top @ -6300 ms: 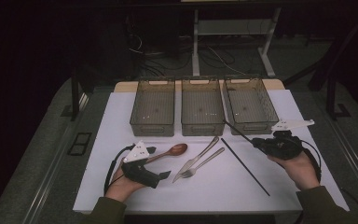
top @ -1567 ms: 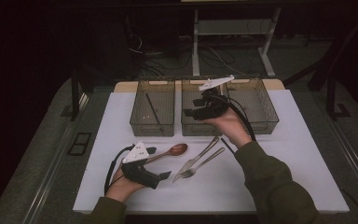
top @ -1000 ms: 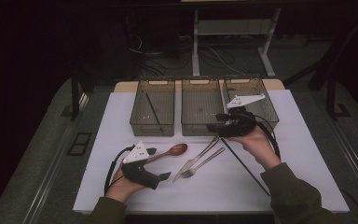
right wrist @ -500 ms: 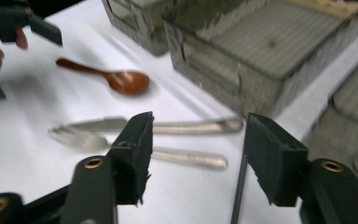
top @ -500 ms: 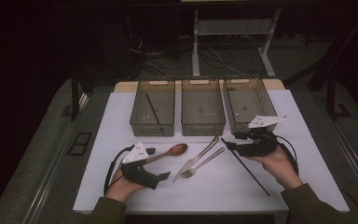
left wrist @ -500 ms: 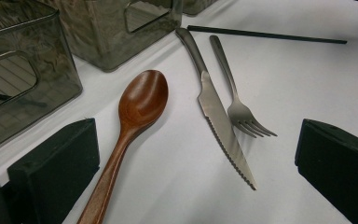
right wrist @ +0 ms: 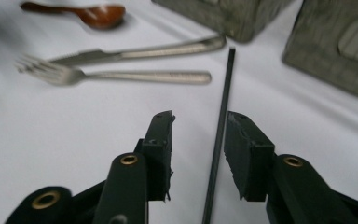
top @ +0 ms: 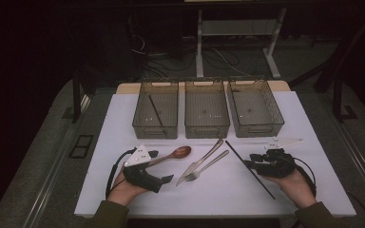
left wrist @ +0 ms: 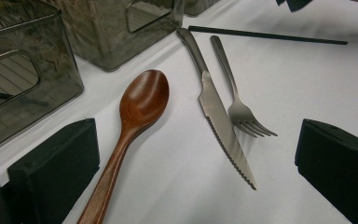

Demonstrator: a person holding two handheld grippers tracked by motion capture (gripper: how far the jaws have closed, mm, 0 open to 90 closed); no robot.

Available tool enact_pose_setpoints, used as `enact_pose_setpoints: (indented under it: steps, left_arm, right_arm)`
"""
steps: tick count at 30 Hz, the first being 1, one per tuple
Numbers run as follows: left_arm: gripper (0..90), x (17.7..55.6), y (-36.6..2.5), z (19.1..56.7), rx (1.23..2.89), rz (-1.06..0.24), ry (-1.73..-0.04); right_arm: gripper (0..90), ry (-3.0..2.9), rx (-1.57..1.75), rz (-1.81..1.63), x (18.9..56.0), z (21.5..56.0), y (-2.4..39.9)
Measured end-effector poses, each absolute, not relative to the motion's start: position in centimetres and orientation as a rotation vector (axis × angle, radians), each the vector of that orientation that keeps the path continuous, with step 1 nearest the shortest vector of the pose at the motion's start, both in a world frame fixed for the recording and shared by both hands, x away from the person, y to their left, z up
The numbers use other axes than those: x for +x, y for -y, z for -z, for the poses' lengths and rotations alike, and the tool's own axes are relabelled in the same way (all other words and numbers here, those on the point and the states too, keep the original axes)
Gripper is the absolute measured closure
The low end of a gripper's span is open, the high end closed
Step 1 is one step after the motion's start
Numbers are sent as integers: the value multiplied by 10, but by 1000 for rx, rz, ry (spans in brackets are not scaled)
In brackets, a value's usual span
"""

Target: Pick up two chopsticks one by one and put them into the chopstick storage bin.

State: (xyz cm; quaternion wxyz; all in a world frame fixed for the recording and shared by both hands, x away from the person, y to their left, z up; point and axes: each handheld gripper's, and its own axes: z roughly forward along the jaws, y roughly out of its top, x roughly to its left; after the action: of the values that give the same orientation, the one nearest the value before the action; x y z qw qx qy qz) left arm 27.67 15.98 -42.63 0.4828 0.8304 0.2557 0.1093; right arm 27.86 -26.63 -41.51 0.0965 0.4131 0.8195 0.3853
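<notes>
1. the right claw (right wrist: 199, 140) sits low over the bench (top: 285, 199) with its jaws astride the black chopstick (right wrist: 220, 135). the jaws have just been closing, but a gap shows on both sides of the stick, so the pads are not pressing on it yet.
2. the chopstick lies flat on the white bench cover, right of the fork (top: 206, 166) and knife (top: 200, 161), running from near the middle bin (top: 207, 124) toward the person's right hand (top: 292, 183).
3. risk: the stick is thin and lies flat, so the pads may close above it or roll it aside, and it could skid toward the fork.
4. risk: the grip falls near one end, so the long free end may droop or swing when lifted and catch a bin wall.
5. the left claw (left wrist: 196, 186) stands wide open, resting on the bench with the wooden spoon (left wrist: 135, 121) between its jaws, untouched.
6. another chopstick (top: 156, 114) already lies in the left bin (top: 139, 124); i judge this one belongs with it.
7. no brand, label or readable writing is visible on any item.
</notes>
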Motion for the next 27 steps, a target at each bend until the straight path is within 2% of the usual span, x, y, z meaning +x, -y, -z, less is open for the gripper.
enact_pose_setpoints:
  steps: [15,27]
  left_arm:
    - [0,277,-159,427,2032,-264,-626]
    - [0,276,-158,428,2042,-265,-622]
  right_arm:
    - [762,-2476,1237,-988,272,441,269]
    - [824,-2472,1207,-945,273,446,266]
